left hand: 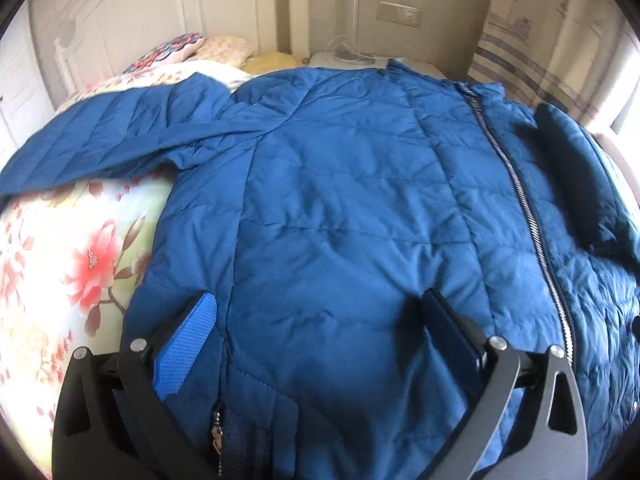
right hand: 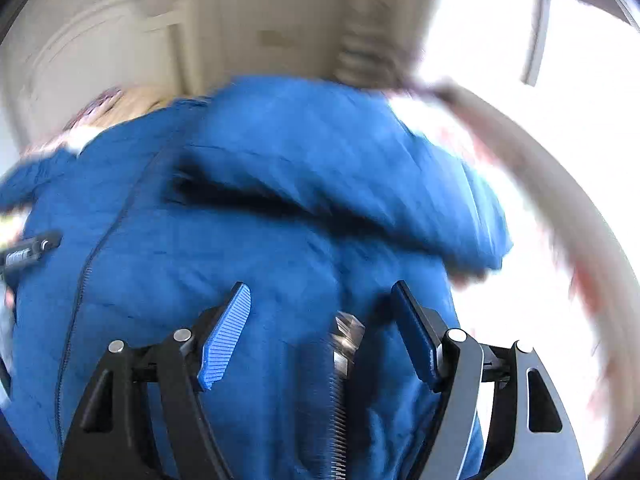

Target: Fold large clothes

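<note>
Hovering low over the hem: left gripper [left hand: 320,308], fingers spread wide, holding nothing, blue pads [left hand: 186,344] straddling the front panel of the blue puffer jacket [left hand: 340,200]. Lying face up across the floral bedspread [left hand: 60,264], that jacket, zipped, with the zipper [left hand: 524,208] running away toward the collar and the left-hand sleeve [left hand: 100,140] flung out sideways over the bedding.

Hanging likewise over the other half of the hem: right gripper [right hand: 320,304], also wide open and empty (picture badly blurred, so no telling whether the pads are touching cloth). Showing just between those fingers, a pocket zipper with its pull [right hand: 346,332]. Beyond it, the other sleeve [right hand: 360,184], already lying folded in across the chest.

Judging the step: taking hold of the hem, or bringing in the spread sleeve. Doing it well probably means:
- biting deep through both layers, since slick padded fabric slips from a shallow pinch;
- keeping both grips level;
- lifting together to avoid a skewed fold;
- steering clear of the zipper pulls.
</note>
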`<state>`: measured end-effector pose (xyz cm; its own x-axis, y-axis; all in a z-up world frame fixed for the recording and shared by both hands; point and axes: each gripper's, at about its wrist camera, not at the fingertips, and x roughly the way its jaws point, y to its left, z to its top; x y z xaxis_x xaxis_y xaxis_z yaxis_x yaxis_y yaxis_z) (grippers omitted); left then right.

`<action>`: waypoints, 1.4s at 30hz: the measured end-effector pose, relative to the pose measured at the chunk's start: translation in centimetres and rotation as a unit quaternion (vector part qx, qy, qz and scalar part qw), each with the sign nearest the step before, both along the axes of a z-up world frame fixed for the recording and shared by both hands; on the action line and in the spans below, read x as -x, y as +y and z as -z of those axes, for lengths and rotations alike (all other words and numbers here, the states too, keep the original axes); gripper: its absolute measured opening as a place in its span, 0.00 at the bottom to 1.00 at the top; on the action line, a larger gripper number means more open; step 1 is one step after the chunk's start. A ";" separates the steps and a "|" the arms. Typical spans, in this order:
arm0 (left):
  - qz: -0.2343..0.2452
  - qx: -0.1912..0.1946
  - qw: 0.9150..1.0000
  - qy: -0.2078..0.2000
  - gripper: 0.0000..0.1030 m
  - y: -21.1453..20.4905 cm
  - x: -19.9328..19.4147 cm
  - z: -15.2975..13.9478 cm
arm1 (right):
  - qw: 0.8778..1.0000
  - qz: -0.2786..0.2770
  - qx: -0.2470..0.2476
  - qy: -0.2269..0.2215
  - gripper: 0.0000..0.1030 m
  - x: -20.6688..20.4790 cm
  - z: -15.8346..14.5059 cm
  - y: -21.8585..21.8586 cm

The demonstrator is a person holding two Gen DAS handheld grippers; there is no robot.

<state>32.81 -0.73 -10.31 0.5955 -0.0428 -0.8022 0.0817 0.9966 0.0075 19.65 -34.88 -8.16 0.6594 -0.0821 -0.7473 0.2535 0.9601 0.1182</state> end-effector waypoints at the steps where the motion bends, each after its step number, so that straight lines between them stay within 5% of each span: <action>1: 0.018 0.000 1.000 -0.008 0.87 -0.5 0.5 -0.4 | 0.999 0.019 -0.024 -0.019 0.63 0.6 -0.3 -1.1; 4: 0.098 0.012 0.994 -0.049 0.85 -3.5 3.2 -3.1 | 0.986 0.075 -0.128 -0.075 0.61 2.6 -0.1 -5.1; 7: 0.170 -0.047 0.976 -0.125 0.86 -9.2 6.2 -5.8 | 0.965 0.126 -0.202 -0.109 0.51 4.3 0.8 -7.8; 10: 0.247 -0.134 0.942 -0.185 0.86 -16.2 7.7 -6.0 | 0.956 0.144 -0.217 -0.131 0.51 5.3 0.9 -8.7; 14: 0.339 -0.194 0.895 -0.215 0.86 -24.4 8.0 -3.6 | 0.959 0.148 -0.196 -0.144 0.52 6.1 0.3 -7.9; 15: 0.356 -0.224 0.878 -0.227 0.86 -26.6 7.9 -2.6 | 0.958 0.151 -0.197 -0.144 0.52 6.3 0.4 -7.9; 18: 0.367 -0.276 0.851 -0.254 0.84 -30.1 7.5 -0.4 | 0.956 0.157 -0.204 -0.142 0.52 6.7 0.5 -8.0; 20: 0.370 -0.273 0.855 -0.239 0.46 -30.7 6.3 0.1 | 0.956 0.157 -0.203 -0.141 0.52 6.8 0.7 -8.1; 21: 0.377 -0.246 0.868 -0.208 0.13 -30.6 5.4 0.0 | 0.957 0.155 -0.203 -0.139 0.52 6.5 0.9 -8.2; 23: 0.361 -0.141 0.904 -0.182 0.11 -28.7 4.7 -2.0 | 0.957 0.154 -0.204 -0.135 0.52 5.9 1.3 -8.5; 24: 0.336 -0.026 0.929 -0.152 0.09 -26.2 3.3 -3.9 | 0.957 0.153 -0.205 -0.135 0.52 5.8 1.4 -8.5; 25: 0.306 0.063 0.942 -0.124 0.09 -23.7 1.9 -5.0 | 0.957 0.153 -0.206 -0.136 0.52 6.0 1.4 -8.3; 26: 0.270 0.159 0.945 -0.092 0.09 -20.7 0.5 -5.5 | 0.956 0.148 -0.209 -0.140 0.54 6.0 1.4 -8.3; 27: 0.206 0.288 0.934 -0.054 0.09 -16.3 -1.4 -5.3 | 0.957 0.147 -0.205 -0.141 0.55 5.9 1.3 -8.2; 29: 0.098 0.433 0.896 -0.008 0.09 -9.8 -3.6 -3.1 | 0.957 0.149 -0.206 -0.140 0.55 5.8 1.3 -8.3; 30: 0.047 0.468 0.882 0.014 0.10 -6.7 -4.2 -1.5 | 0.956 0.150 -0.209 -0.140 0.55 5.9 1.3 -8.3; 32: 0.024 0.462 0.885 0.047 0.15 -4.1 -5.1 0.4 | 0.956 0.148 -0.212 -0.139 0.56 5.7 1.4 -8.4; 34: 0.024 0.429 0.900 0.078 0.40 -2.4 -4.8 2.2 | 0.956 0.146 -0.212 -0.138 0.56 5.6 1.4 -8.3; 35: 0.033 0.419 0.904 0.076 0.41 -2.0 -4.0 2.4 | 0.957 0.145 -0.212 -0.138 0.56 5.6 1.4 -8.3; 37: 0.076 0.327 0.941 0.039 0.53 -3.2 -1.6 0.9 | 0.956 0.146 -0.214 -0.138 0.56 5.6 1.4 -8.3; 38: 0.096 0.243 0.965 0.008 0.59 -4.7 -0.1 -0.2 | 0.956 0.146 -0.215 -0.138 0.56 5.6 1.5 -8.3; 39: 0.119 0.178 0.977 -0.022 0.67 -6.0 1.3 -1.1 | 0.956 0.146 -0.215 -0.138 0.56 5.6 1.5 -8.4; 40: 0.169 0.070 0.980 -0.076 0.67 -8.6 3.7 -2.2 | 0.956 0.146 -0.215 -0.137 0.57 5.6 1.5 -8.4; 42: 0.254 -0.072 0.954 -0.142 0.68 -12.3 7.6 -2.6 | 0.956 0.145 -0.215 -0.136 0.57 5.5 1.5 -8.4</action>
<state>25.25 -13.06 -7.69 0.7212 -0.2857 -0.6311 0.5288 0.8156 0.2350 14.17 -43.23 -9.70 0.8302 -0.0142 -0.5573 0.4050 0.7023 0.5855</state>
